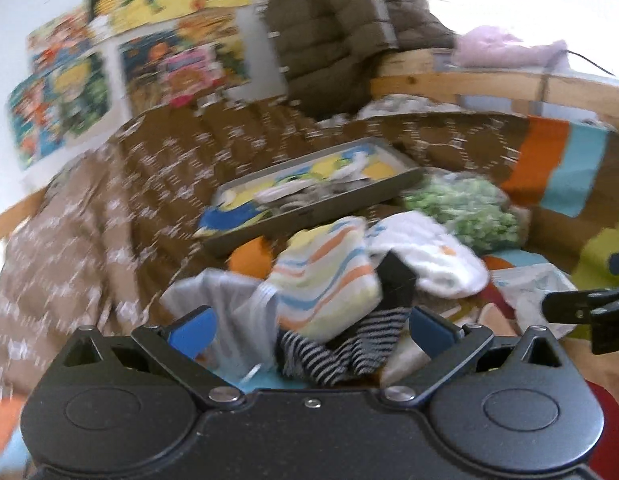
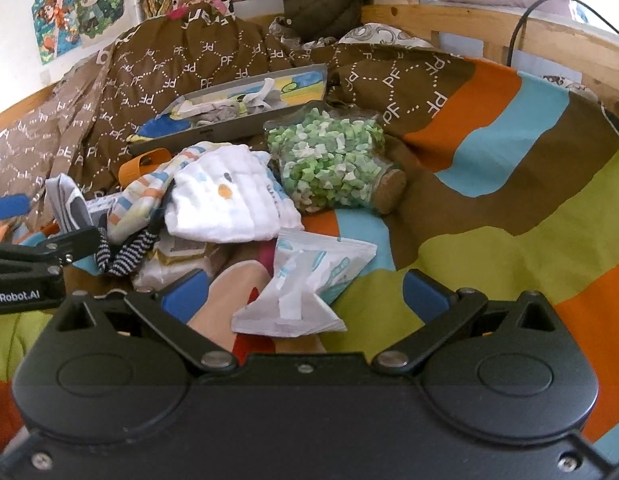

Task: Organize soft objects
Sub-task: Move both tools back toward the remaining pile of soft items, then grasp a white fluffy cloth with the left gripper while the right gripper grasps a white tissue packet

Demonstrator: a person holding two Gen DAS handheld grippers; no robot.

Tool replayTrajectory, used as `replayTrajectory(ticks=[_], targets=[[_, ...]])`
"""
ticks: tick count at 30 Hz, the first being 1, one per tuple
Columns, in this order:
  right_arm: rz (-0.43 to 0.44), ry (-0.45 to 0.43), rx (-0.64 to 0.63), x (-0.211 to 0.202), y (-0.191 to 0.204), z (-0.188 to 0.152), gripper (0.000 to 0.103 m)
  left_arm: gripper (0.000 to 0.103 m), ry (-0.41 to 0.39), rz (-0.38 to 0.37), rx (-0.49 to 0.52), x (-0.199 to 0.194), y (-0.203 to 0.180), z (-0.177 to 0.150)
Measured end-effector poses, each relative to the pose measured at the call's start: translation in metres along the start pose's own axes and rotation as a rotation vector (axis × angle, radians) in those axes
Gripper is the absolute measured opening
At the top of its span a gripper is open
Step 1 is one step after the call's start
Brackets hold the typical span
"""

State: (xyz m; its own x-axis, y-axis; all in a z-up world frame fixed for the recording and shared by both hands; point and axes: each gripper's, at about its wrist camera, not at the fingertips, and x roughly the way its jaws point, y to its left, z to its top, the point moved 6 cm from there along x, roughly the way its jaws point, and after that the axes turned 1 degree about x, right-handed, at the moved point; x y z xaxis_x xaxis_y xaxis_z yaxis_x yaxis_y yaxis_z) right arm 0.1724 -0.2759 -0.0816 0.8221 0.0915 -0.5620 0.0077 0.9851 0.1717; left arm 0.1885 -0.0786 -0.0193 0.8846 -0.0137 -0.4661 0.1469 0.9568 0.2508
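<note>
Both jaws stand open: left gripper (image 1: 309,320) over the striped sock (image 1: 329,276), light and floppy, perhaps best pinched mid-fold; right gripper (image 2: 305,292) over a crinkly tissue packet (image 2: 305,284)

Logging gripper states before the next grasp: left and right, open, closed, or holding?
Left gripper: open, jaws wide on either side of the striped sock pile, gripping nothing.
Right gripper: open, empty, above the white plastic packet.
</note>
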Motion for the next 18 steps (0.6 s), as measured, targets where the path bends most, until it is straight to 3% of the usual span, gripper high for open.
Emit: replayTrajectory(ticks=[5, 12, 18], targets=[[-0.018, -0.014, -0.002, 0.007, -0.002, 0.002, 0.102, 0.102, -0.062, -0.056, 0.194, 0.005, -0.019, 0.018], [-0.036, -0.023, -0.029, 0.014, -0.009, 0.005, 0.102, 0.102, -0.094, -0.101, 0.369, 0.015, -0.025, 0.036], [0.06, -0.002, 0.021, 0.022, -0.021, 0.006, 0.102, 0.101, -0.083, -0.229, 0.492, 0.027, -0.038, 0.045]])
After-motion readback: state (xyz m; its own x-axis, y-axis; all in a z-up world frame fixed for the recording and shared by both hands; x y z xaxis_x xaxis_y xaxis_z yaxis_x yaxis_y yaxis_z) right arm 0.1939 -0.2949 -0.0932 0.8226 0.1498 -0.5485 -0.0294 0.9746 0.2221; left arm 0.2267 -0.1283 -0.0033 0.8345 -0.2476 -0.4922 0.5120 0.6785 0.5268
